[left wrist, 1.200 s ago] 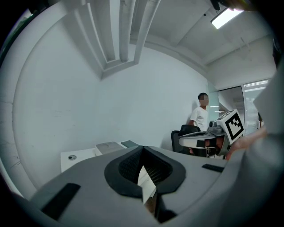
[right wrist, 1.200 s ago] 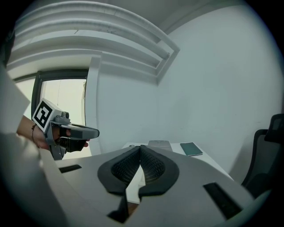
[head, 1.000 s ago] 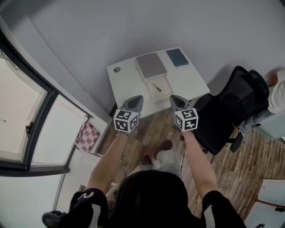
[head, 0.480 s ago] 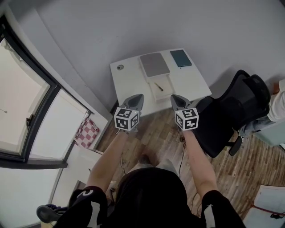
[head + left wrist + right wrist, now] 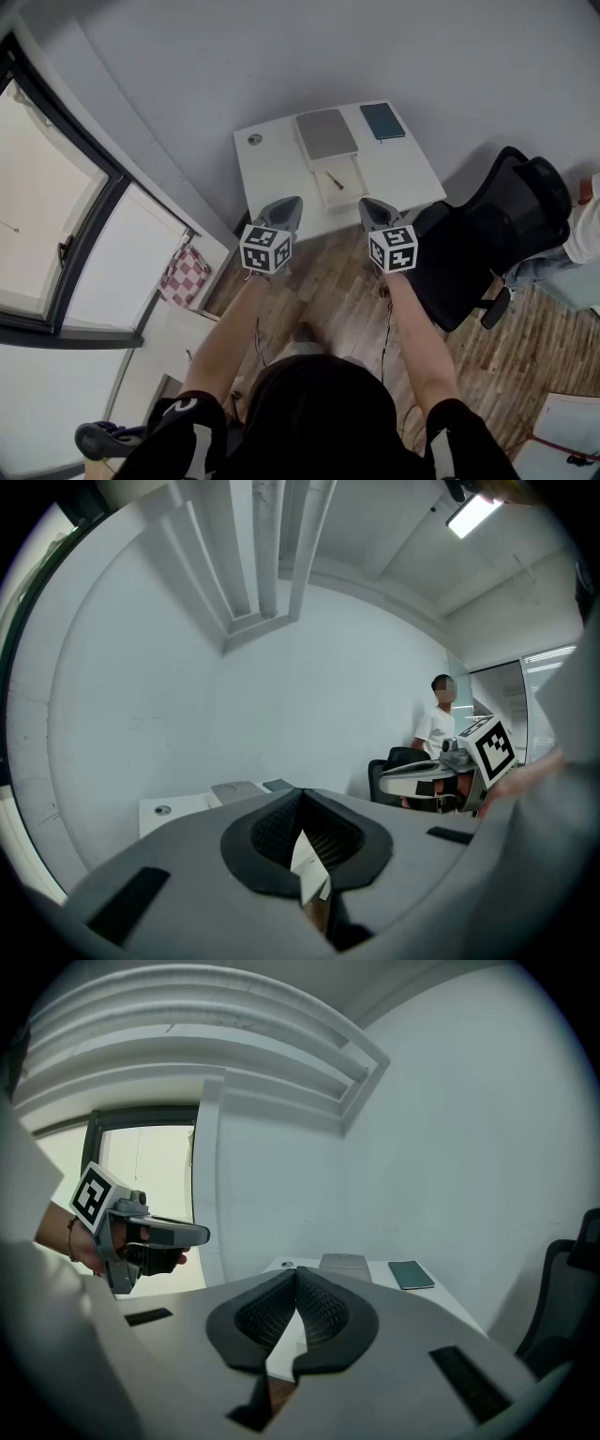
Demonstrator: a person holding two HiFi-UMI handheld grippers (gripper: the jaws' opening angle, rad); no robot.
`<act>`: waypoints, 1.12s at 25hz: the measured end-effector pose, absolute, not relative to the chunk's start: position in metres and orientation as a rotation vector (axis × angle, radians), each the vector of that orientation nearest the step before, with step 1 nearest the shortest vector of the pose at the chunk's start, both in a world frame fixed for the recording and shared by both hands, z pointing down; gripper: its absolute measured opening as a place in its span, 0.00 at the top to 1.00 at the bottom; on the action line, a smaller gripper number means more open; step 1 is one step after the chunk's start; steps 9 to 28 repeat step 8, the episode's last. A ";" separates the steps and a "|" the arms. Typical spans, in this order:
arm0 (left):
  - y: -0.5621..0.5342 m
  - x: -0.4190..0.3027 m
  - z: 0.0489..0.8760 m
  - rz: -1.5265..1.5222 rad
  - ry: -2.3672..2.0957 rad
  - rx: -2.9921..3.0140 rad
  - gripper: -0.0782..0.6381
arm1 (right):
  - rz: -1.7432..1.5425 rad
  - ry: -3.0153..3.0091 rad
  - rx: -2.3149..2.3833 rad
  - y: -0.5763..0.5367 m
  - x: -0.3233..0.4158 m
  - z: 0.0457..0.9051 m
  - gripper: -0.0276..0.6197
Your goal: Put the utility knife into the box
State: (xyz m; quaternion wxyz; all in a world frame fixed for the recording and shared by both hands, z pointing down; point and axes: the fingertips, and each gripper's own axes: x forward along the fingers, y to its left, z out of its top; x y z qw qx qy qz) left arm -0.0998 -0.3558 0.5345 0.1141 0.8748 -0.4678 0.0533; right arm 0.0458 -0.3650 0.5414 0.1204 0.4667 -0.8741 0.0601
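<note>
A small yellowish utility knife (image 5: 332,182) lies in an open white box (image 5: 343,194) near the front edge of the white table (image 5: 277,173). Both grippers hang in the air short of that edge and point toward it. My left gripper (image 5: 290,205) is at the box's left and my right gripper (image 5: 367,206) at its right. Each is shut with nothing between the pads, as the left gripper (image 5: 300,795) and the right gripper (image 5: 295,1274) show in their own views. The knife is too small to make out in either gripper view.
Behind the box lie a flat grey rectangle (image 5: 325,134) and a dark teal notebook (image 5: 382,121); a small round fitting (image 5: 255,140) is at the table's far left. A black office chair (image 5: 478,244) stands right of the table. A person in a white shirt (image 5: 434,731) stands beyond it.
The head view has drifted a little, so the table sits slightly further right in the picture. Both grippers keep their places and stay shut.
</note>
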 end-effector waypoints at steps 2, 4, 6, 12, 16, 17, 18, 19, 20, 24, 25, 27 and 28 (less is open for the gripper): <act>-0.356 -0.099 0.534 0.155 -1.380 2.562 0.86 | 0.175 -2.557 1.358 -0.365 0.047 0.541 0.94; -0.356 -0.099 0.534 0.156 -1.384 2.558 0.86 | 0.176 -2.558 1.355 -0.364 0.047 0.541 0.94; -0.354 -0.100 0.536 0.158 -1.387 2.555 0.86 | 0.178 -2.558 1.353 -0.362 0.048 0.543 0.94; -0.352 -0.100 0.537 0.162 -1.388 2.552 0.86 | 0.181 -2.558 1.350 -0.361 0.048 0.544 0.94; -0.352 -0.100 0.537 0.162 -1.388 2.552 0.86 | 0.181 -2.558 1.350 -0.361 0.048 0.544 0.94; -0.352 -0.100 0.537 0.162 -1.388 2.552 0.86 | 0.181 -2.558 1.350 -0.361 0.048 0.544 0.94; -0.352 -0.100 0.537 0.162 -1.388 2.552 0.86 | 0.181 -2.558 1.350 -0.361 0.048 0.544 0.94; -0.352 -0.100 0.537 0.162 -1.388 2.552 0.86 | 0.181 -2.558 1.350 -0.361 0.048 0.544 0.94; -0.352 -0.100 0.537 0.162 -1.388 2.552 0.86 | 0.181 -2.558 1.350 -0.361 0.048 0.544 0.94; -0.352 -0.100 0.537 0.162 -1.388 2.552 0.86 | 0.181 -2.558 1.350 -0.361 0.048 0.544 0.94; -0.352 -0.100 0.537 0.162 -1.388 2.552 0.86 | 0.181 -2.558 1.350 -0.361 0.048 0.544 0.94; -0.352 -0.100 0.537 0.162 -1.388 2.552 0.86 | 0.181 -2.558 1.350 -0.361 0.048 0.544 0.94; -0.352 -0.100 0.537 0.162 -1.388 2.552 0.86 | 0.181 -2.558 1.350 -0.361 0.048 0.544 0.94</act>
